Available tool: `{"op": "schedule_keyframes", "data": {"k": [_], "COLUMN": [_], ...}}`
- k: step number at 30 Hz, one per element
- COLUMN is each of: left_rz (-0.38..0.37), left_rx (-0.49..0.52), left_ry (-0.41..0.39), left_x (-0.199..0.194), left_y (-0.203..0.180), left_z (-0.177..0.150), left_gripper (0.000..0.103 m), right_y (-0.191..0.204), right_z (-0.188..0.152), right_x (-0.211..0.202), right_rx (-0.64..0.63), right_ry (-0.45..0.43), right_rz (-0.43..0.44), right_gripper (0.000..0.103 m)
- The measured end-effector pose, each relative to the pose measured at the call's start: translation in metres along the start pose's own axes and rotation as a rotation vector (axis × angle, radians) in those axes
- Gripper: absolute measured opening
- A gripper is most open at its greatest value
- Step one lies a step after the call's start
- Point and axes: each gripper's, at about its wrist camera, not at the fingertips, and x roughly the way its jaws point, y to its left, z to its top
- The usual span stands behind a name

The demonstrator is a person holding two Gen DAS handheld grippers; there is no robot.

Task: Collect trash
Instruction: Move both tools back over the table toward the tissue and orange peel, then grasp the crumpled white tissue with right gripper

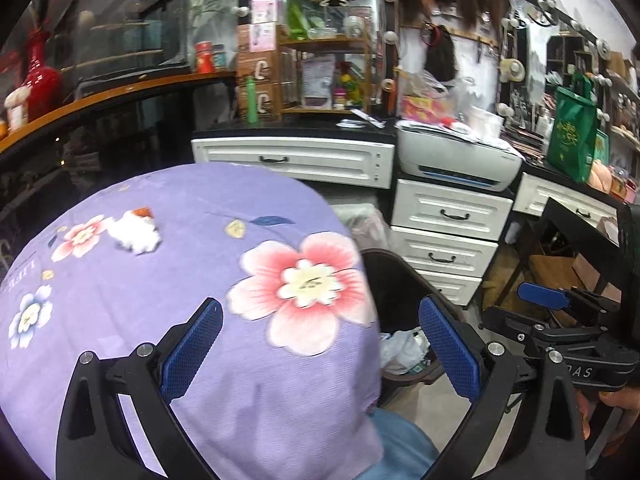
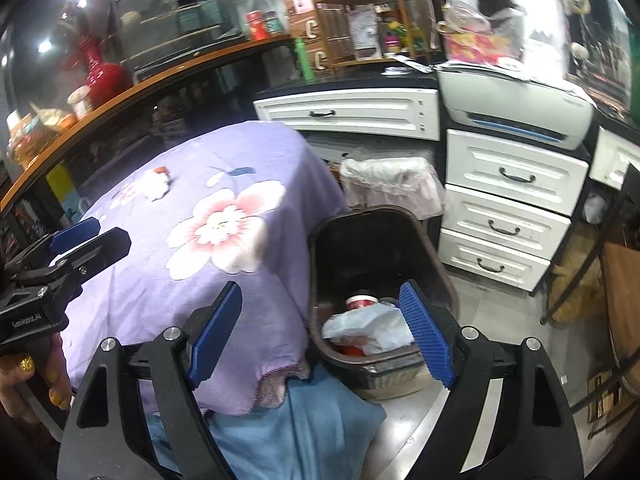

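Note:
A crumpled white tissue with an orange scrap [image 1: 135,233] lies on the far left of the table with the purple flowered cloth [image 1: 168,280]; it also shows in the right wrist view [image 2: 157,184]. A dark trash bin [image 2: 340,240] stands on the floor right of the table, holding a red cup [image 2: 361,302] and white crumpled waste [image 2: 370,330]. My left gripper [image 1: 320,346] is open and empty over the table's right edge. My right gripper [image 2: 322,334] is open and empty, above the gap between table and bin.
White drawer units [image 2: 508,208] with a printer [image 2: 516,108] on top stand behind the bin. A bin lined with a clear bag [image 2: 390,184] sits behind the dark bin. A curved counter [image 2: 120,92] runs along the left. A blue cloth [image 2: 304,432] lies below.

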Motion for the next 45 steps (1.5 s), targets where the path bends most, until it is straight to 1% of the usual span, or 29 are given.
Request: {"op": "schedule_keyframes", "data": {"k": [6, 15, 25, 29, 33, 38, 45], "left_rz": [0.061, 0.13, 0.179, 0.183, 0.226, 0.254, 0.278], "left_rx": [0.002, -0.022, -0.02, -0.049, -0.052, -0.062, -0.081], "left_ry": [-0.002, -0.002, 0.022, 0.028, 0.027, 0.026, 0.055], "left_x": [-0.012, -0.026, -0.026, -0.025, -0.024, -0.02, -0.001], "left_y": [0.025, 0.068, 0.102, 0.123, 0.145, 0.173, 0.207], "left_z": [-0.007, -0.013, -0.018, -0.017, -0.013, -0.006, -0.002], "left_gripper": [0.097, 0.097, 0.097, 0.097, 0.097, 0.097, 0.097], "right_y": [0.031, 0.077, 0.127, 0.145, 0.164, 0.187, 0.221], "right_z": [0.008, 0.018, 0.036, 0.043, 0.053, 0.067, 0.093], "right_x": [0.01, 0.028, 0.054, 0.066, 0.079, 0.101, 0.146], "right_rx": [-0.051, -0.133, -0.224, -0.257, -0.284, -0.301, -0.327], "right_ry": [0.004, 0.016, 0.036, 0.04, 0.039, 0.06, 0.109], "right_rz": [0.042, 0.103, 0.163, 0.176, 0.194, 0.216, 0.246], "right_gripper": [0.081, 0.081, 0.081, 0.081, 0.081, 0.081, 0.081]}}
